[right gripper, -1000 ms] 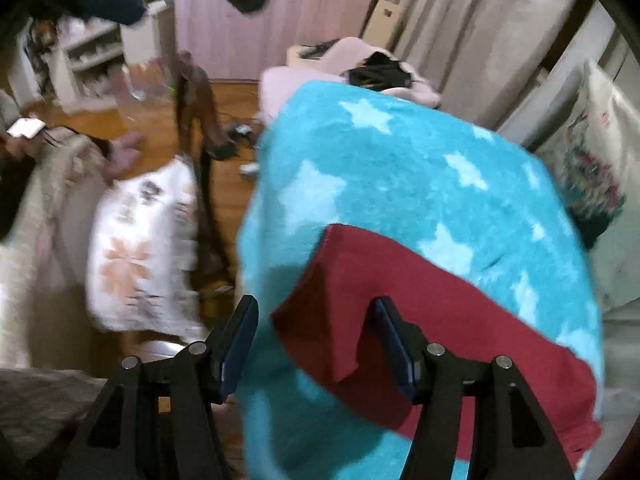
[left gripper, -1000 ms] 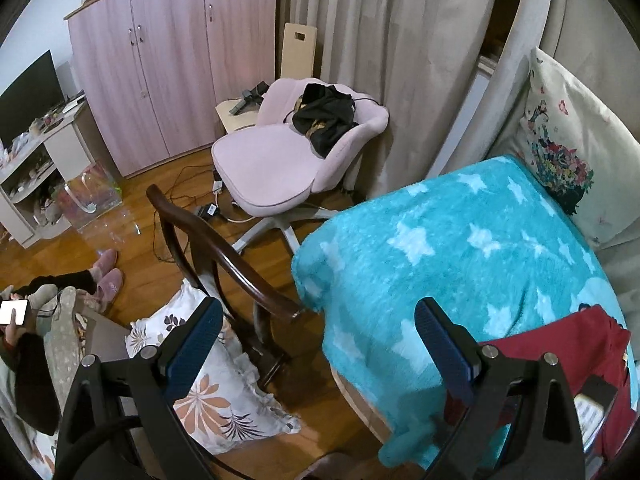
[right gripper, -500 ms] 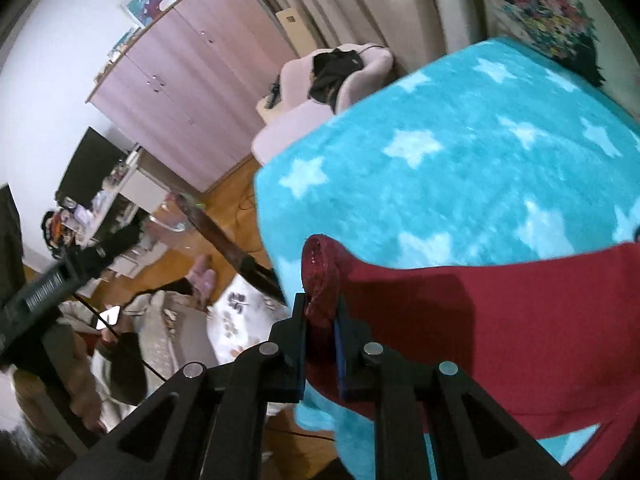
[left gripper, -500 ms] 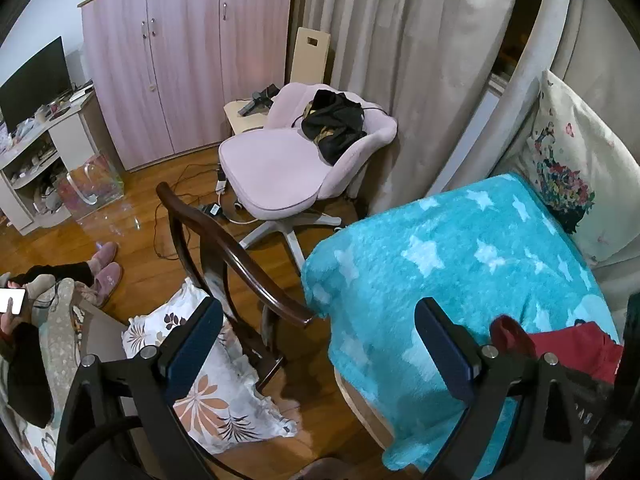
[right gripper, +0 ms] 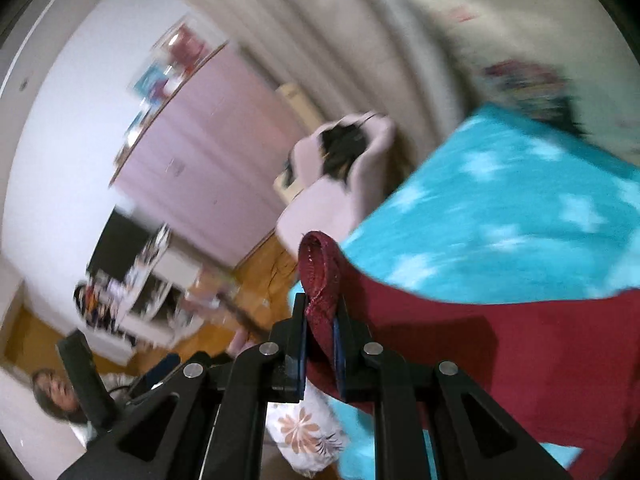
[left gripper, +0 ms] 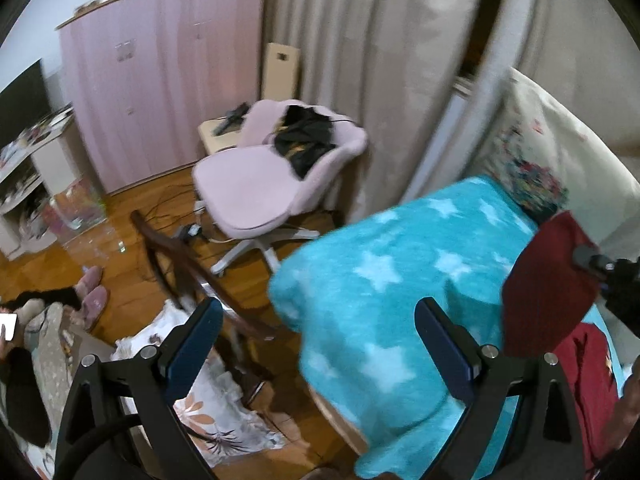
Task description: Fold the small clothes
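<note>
A dark red garment [right gripper: 500, 352] lies on the turquoise star blanket [right gripper: 520, 216]. My right gripper [right gripper: 322, 320] is shut on the garment's corner and holds it lifted off the blanket. In the left wrist view the lifted red garment [left gripper: 548, 284] hangs at the right above the blanket [left gripper: 384, 280], with the right gripper's black body beside it. My left gripper [left gripper: 320, 328] is open and empty, over the blanket's near left edge and the floor.
A pink swivel chair [left gripper: 256, 184] with black clothing stands beyond the bed. A dark wooden chair [left gripper: 188, 272] and a floral cushion [left gripper: 208, 412] are at the bedside. A floral pillow [left gripper: 552, 160] lies at the bed's head. A person sits at the lower left.
My right gripper closed on the garment's corner and has lifted it up and toward the pillow. My left gripper stayed open and drifted slightly.
</note>
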`<state>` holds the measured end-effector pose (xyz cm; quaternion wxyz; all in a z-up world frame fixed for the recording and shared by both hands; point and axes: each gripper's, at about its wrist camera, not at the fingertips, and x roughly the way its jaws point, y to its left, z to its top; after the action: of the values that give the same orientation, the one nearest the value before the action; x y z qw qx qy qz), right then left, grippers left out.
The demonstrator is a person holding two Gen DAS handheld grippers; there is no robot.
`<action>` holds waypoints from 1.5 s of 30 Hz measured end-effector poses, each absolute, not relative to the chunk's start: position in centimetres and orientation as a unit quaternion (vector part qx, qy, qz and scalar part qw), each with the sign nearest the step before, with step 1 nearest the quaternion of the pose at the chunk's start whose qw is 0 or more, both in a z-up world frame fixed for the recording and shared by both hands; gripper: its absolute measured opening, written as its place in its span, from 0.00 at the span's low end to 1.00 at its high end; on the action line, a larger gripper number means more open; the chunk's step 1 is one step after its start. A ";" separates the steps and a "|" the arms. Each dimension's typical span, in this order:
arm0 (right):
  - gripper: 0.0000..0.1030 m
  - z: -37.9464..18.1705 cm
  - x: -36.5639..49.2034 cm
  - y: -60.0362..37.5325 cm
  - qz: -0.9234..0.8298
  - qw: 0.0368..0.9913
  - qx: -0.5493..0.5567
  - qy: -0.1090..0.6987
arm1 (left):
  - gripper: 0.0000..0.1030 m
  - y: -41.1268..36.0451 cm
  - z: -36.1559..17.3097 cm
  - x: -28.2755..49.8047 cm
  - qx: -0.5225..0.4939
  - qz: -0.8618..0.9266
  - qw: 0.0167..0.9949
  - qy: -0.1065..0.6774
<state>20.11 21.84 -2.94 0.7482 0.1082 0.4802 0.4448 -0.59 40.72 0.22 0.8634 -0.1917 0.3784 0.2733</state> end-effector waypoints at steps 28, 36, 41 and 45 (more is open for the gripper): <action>0.14 -10.9 16.6 -27.2 0.020 0.836 0.235 0.495 | 0.94 8.4 -0.8 11.7 -0.025 -0.009 0.898 0.439; 0.19 -7.0 13.7 -29.3 -0.014 0.862 0.248 0.442 | 0.94 5.1 -3.9 18.2 0.007 -0.018 0.879 0.476; 0.30 -7.0 15.0 -27.2 -0.015 0.870 0.191 0.454 | 0.94 5.5 -9.2 21.4 0.017 0.021 0.846 0.532; 0.31 -9.2 14.6 -30.4 -0.073 0.844 0.241 0.473 | 0.94 6.4 -10.3 21.7 -0.001 0.005 0.844 0.537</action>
<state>14.55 -30.40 -9.23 0.8444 0.2413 0.4728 -0.0727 21.70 6.36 -10.26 0.8437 -0.0005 0.5368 0.0053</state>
